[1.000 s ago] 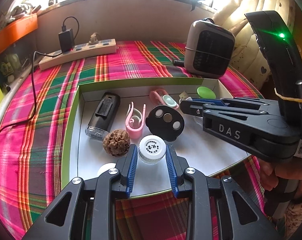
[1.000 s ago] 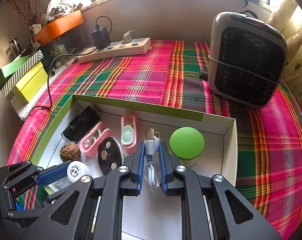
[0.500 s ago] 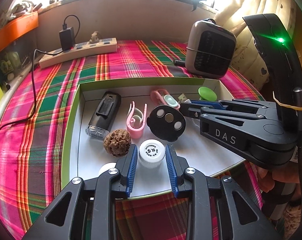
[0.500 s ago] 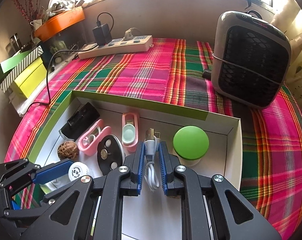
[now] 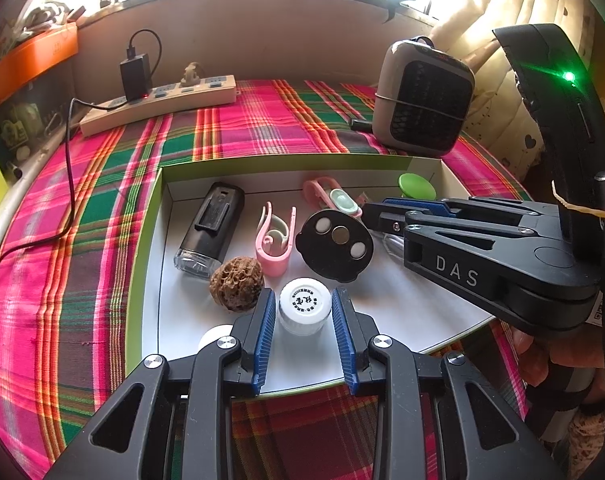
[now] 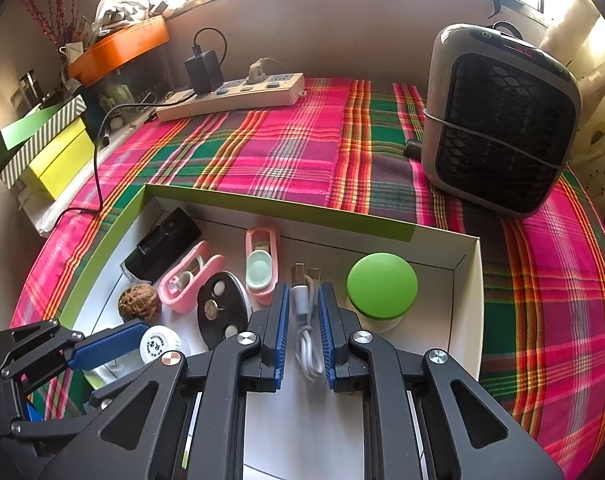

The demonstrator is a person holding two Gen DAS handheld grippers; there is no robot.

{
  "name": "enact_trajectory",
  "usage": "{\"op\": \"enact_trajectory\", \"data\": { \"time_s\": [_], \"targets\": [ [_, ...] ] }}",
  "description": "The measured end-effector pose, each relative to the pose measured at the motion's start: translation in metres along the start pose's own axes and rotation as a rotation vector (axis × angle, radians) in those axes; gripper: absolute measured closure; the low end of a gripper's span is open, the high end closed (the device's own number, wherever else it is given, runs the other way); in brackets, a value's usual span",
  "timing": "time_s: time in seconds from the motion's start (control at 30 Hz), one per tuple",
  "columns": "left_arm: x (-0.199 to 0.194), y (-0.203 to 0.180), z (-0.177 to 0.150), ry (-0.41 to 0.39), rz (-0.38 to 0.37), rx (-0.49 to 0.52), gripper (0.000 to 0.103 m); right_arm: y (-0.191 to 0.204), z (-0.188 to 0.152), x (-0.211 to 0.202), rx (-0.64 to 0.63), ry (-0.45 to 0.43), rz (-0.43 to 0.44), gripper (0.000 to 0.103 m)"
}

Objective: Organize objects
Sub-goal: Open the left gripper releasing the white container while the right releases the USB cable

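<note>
Between left gripper pads: small white-capped bottle, printed lid, upright in box, pads slightly apart from it. Between right gripper pads: coiled white USB cable, clamped.

I think I am working in a home, at a table by a sunny window. A checked cloth covers the table, a curtain with small hearts hangs beside it, and a power strip, a small heater and some boxes stand around.
</note>
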State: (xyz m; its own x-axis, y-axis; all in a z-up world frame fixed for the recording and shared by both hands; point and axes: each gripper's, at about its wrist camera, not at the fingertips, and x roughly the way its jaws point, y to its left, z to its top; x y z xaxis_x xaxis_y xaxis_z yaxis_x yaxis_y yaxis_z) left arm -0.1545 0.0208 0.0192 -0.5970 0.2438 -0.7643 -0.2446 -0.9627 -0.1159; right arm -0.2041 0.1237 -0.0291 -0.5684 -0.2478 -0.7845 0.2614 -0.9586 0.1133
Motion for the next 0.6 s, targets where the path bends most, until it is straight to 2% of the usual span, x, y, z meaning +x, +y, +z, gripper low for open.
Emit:
{"op": "enact_trajectory", "data": {
  "time_s": [0.6],
  "targets": [
    [-0.026, -0.003, -0.009, -0.025, 0.026, 0.003, 0.071, 0.005, -0.012, -0.025, 0.011, -0.032, -0.005, 0.085]
  ]
}}
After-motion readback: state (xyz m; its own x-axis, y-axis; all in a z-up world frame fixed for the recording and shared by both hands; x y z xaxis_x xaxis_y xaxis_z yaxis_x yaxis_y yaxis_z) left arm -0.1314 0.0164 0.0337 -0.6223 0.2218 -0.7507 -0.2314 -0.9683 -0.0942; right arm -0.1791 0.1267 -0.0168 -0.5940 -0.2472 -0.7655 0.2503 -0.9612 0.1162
